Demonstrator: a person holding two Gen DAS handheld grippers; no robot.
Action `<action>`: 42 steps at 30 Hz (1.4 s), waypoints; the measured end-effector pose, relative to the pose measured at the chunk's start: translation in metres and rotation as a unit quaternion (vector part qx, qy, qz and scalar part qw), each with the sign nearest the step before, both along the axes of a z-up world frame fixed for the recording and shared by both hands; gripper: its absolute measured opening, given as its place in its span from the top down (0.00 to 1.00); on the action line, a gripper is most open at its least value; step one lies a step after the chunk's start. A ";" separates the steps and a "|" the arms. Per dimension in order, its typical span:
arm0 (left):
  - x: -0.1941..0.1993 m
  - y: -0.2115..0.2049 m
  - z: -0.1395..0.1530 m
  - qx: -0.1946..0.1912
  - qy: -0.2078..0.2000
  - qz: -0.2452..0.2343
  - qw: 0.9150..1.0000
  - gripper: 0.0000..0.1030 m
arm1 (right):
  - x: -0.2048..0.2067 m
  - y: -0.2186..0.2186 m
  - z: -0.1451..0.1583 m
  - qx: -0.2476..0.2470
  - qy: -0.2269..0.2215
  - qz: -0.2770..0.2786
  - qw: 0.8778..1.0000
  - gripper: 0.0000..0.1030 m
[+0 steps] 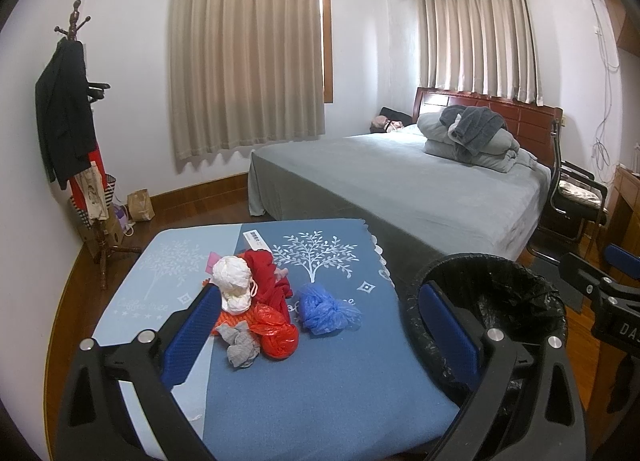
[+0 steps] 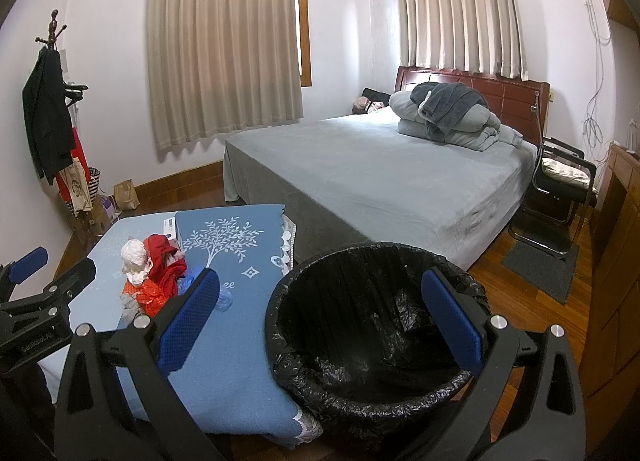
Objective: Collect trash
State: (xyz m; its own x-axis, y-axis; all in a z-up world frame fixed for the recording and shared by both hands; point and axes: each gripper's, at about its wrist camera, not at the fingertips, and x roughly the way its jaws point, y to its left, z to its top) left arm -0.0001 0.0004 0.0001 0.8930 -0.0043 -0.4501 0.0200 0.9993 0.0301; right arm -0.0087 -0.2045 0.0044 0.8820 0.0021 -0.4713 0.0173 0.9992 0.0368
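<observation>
1. Crumpled trash lies in one pile near the middle of the blue tree-patterned cloth on the counter (image 1: 320, 373): a white wadded paper ball (image 1: 232, 275), a red cloth bundle (image 1: 268, 277), an orange-red plastic bag (image 1: 276, 335), a grey rag (image 1: 242, 347) and, just beside them, a blue plastic bag (image 1: 326, 307).
2. Nothing from the pile looks collected yet; the whole job seems left to do.
3. Round bin with a black plastic liner (image 2: 372, 325) stands at the counter's right edge. Only its crinkled liner shows inside.
4. Left gripper (image 1: 320, 325) hangs above the pile, jaws spread wide, holding nothing.
5. Right gripper (image 2: 320, 321) hangs over the bin, jaws also wide apart and empty.
6. Grey-covered bed (image 1: 400, 185) lies beyond.
</observation>
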 end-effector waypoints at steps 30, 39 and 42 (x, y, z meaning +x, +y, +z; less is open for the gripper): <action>0.004 0.011 -0.008 -0.010 0.008 0.011 1.000 0.06 | 0.014 0.018 -0.009 -0.006 0.008 0.015 1.000 0.05; 0.016 0.042 -0.021 -0.003 0.011 0.048 0.999 0.06 | 0.048 0.043 -0.024 -0.008 0.004 0.043 0.999 0.05; 0.027 0.063 -0.032 0.004 0.018 0.066 0.998 0.06 | 0.066 0.054 -0.037 0.002 0.017 0.060 0.998 0.05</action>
